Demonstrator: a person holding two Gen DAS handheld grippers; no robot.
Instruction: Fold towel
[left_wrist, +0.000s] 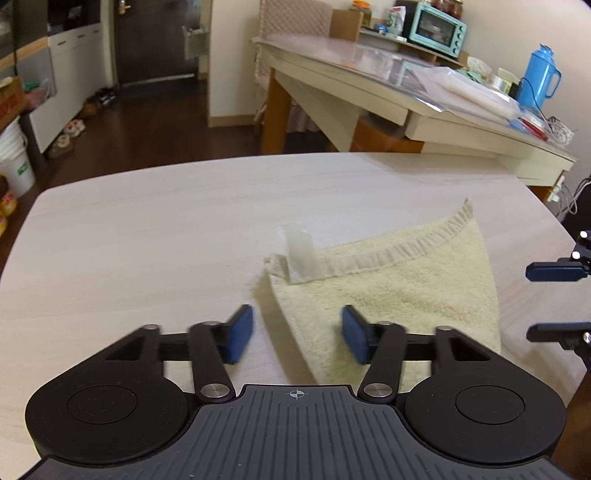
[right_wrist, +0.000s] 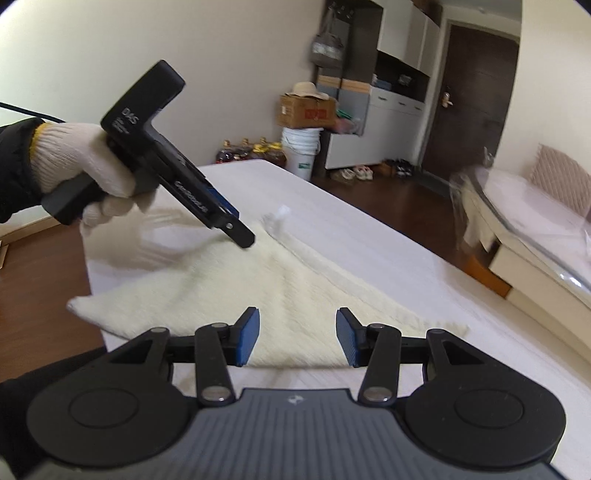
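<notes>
Lying folded on the table (left_wrist: 147, 221), cream towel (left_wrist: 388, 295); left gripper (right_wrist: 242, 236) marked "DAS", fingers apart, right gripper (right_wrist: 297, 338) likewise

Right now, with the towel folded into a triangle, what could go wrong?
1. The towel has a corner hanging off the table edge; a tug could drag it off.
2. The left gripper straddles the towel's edge with the jaws apart, so it may catch one layer only.
3. The label sticks up and could snag.
</notes>
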